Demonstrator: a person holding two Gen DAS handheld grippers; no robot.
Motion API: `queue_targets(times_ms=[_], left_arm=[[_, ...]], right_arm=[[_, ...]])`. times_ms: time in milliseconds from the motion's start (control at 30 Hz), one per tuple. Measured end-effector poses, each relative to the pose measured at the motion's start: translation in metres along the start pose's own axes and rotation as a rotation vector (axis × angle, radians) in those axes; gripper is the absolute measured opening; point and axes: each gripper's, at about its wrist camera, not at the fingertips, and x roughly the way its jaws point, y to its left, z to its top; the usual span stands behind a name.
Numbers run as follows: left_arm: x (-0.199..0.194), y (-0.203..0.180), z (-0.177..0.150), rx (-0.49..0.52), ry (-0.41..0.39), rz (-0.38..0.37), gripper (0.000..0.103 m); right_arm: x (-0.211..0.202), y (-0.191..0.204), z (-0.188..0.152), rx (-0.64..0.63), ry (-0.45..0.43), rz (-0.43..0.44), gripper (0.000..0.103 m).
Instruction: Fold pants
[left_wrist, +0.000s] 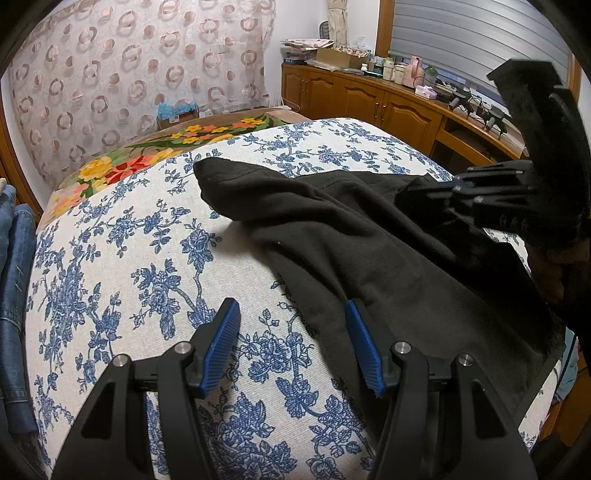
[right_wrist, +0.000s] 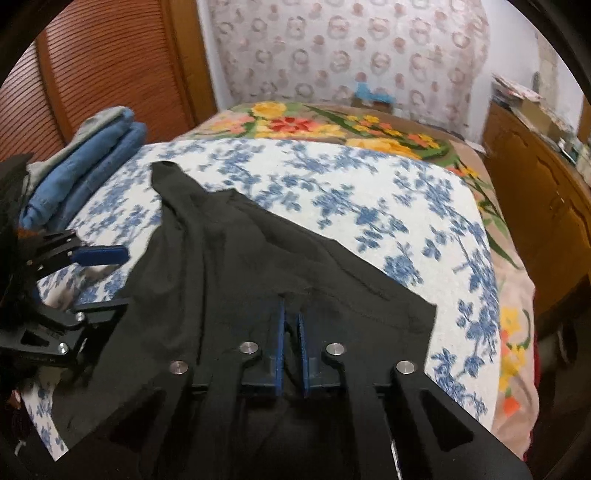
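Black pants (left_wrist: 369, 254) lie spread across the blue-flowered bedspread (left_wrist: 129, 258), legs reaching to the far left. My left gripper (left_wrist: 291, 314) is open and empty, hovering over the pants' near edge, its right pad above the cloth. My right gripper (right_wrist: 291, 315) is shut on a pinch of the black pants (right_wrist: 229, 258) near the waist end. The right gripper also shows in the left wrist view (left_wrist: 480, 199) at the right, over the pants. The left gripper shows in the right wrist view (right_wrist: 99, 280), open at the pants' left edge.
Folded blue jeans (right_wrist: 85, 166) are stacked at the bed's left edge by a slatted wooden door (right_wrist: 92, 74). A flowered blanket (left_wrist: 147, 155) covers the far end of the bed. Wooden cabinets (left_wrist: 369, 99) with clutter stand at the right.
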Motion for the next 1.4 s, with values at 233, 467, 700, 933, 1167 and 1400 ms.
queue_targets(times_ms=[233,467,700,933,1167,1400], left_arm=[[-0.01,0.004,0.0,-0.018,-0.05,0.01,0.059],[-0.012,0.007,0.0,-0.017,-0.053,0.011,0.059],[-0.014,0.009,0.003,-0.029,-0.063,-0.006,0.059],[-0.014,0.014,0.021,-0.034,-0.067,-0.031,0.059],[0.012,0.019,0.047,-0.043,-0.035,-0.059,0.041],[0.037,0.025,0.059,-0.069,0.009,-0.052,0.039]], right_arm=[[-0.036,-0.014,0.006,0.028,-0.175,-0.049,0.001],[-0.018,-0.046,-0.01,0.084,-0.078,-0.16,0.001],[-0.023,-0.045,-0.011,0.077,-0.101,-0.214,0.001],[-0.017,-0.047,-0.011,0.076,-0.087,-0.229,0.001],[-0.01,-0.048,-0.012,0.088,-0.055,-0.222,0.001],[-0.006,-0.046,-0.011,0.081,-0.038,-0.231,0.001]])
